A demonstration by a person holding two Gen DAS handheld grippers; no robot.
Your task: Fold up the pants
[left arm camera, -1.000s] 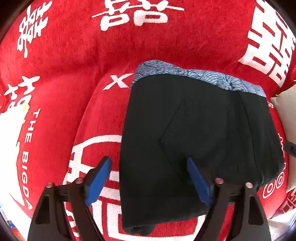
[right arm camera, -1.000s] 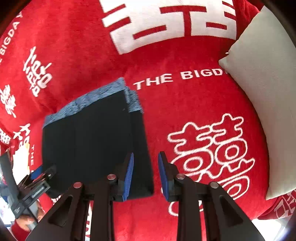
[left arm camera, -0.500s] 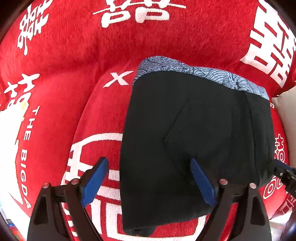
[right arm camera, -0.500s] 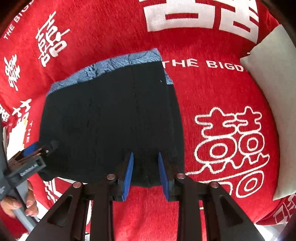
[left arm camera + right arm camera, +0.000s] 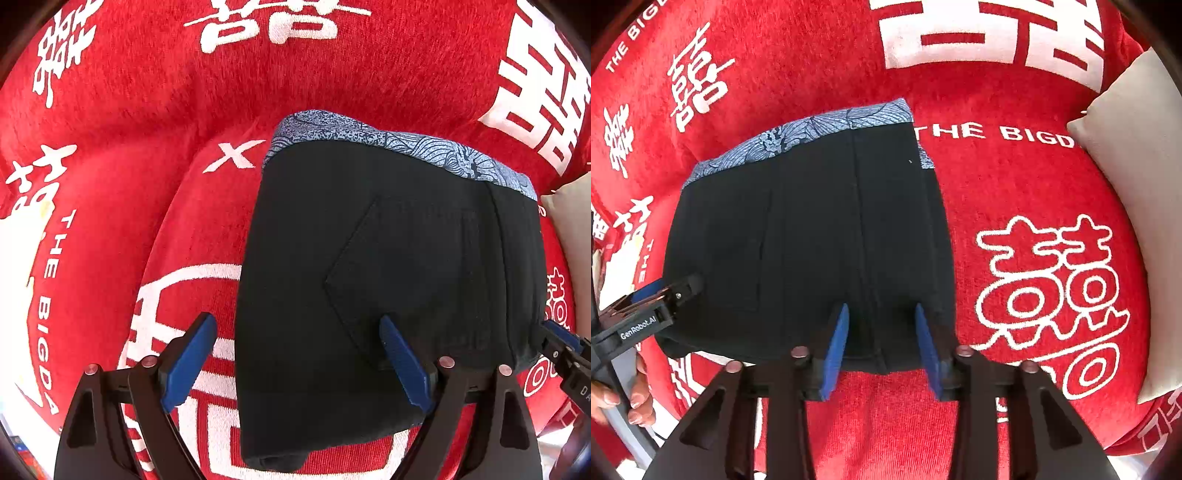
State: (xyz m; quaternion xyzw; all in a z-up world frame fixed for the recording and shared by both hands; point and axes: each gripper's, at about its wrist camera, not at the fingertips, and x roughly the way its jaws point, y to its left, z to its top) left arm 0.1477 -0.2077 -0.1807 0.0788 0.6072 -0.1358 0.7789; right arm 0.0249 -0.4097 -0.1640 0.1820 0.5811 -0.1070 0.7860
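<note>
The black pants [image 5: 369, 280] lie folded into a compact rectangle on the red blanket [image 5: 147, 110], with a blue patterned waistband [image 5: 399, 142] along the far edge. They also show in the right wrist view [image 5: 812, 240]. My left gripper [image 5: 299, 365] is open wide and empty, its fingers straddling the near left part of the pants. My right gripper [image 5: 882, 347] is open and empty over the near right edge of the pants. The right gripper's tip shows in the left wrist view [image 5: 561, 347]; the left gripper shows in the right wrist view [image 5: 661, 299].
The red blanket with white characters and lettering covers the whole soft surface. A beige cushion [image 5: 1137, 177] lies at the right, also in the left wrist view [image 5: 576, 229]. A hand [image 5: 631, 391] holds the left gripper's handle.
My right gripper has moved left over the pants' near edge and opened from nearly shut to open. The left gripper has stayed open, almost still.
</note>
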